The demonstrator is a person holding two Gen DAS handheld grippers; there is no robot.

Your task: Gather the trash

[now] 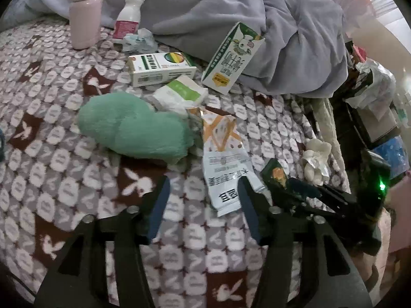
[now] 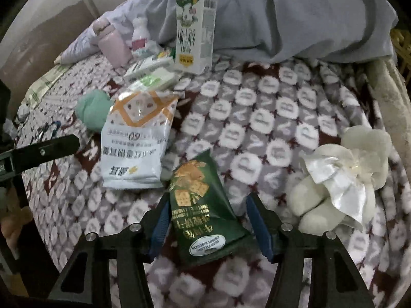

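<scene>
My left gripper stands open over the patterned blanket, nothing between its pads. Its right finger overlaps the near end of a white-and-orange snack bag, which lies flat. A dark green biscuit packet lies on the blanket between the jaws of my right gripper. The left pad is at the packet's edge and a strip of blanket shows before the right pad. In the left wrist view the right gripper sits at the right with the green packet at its tips.
A milk carton, a medicine box, a tissue pack, crumpled paper, a white bottle and a pink flask lie further back. A green plush, a white plush and a rumpled duvet flank them.
</scene>
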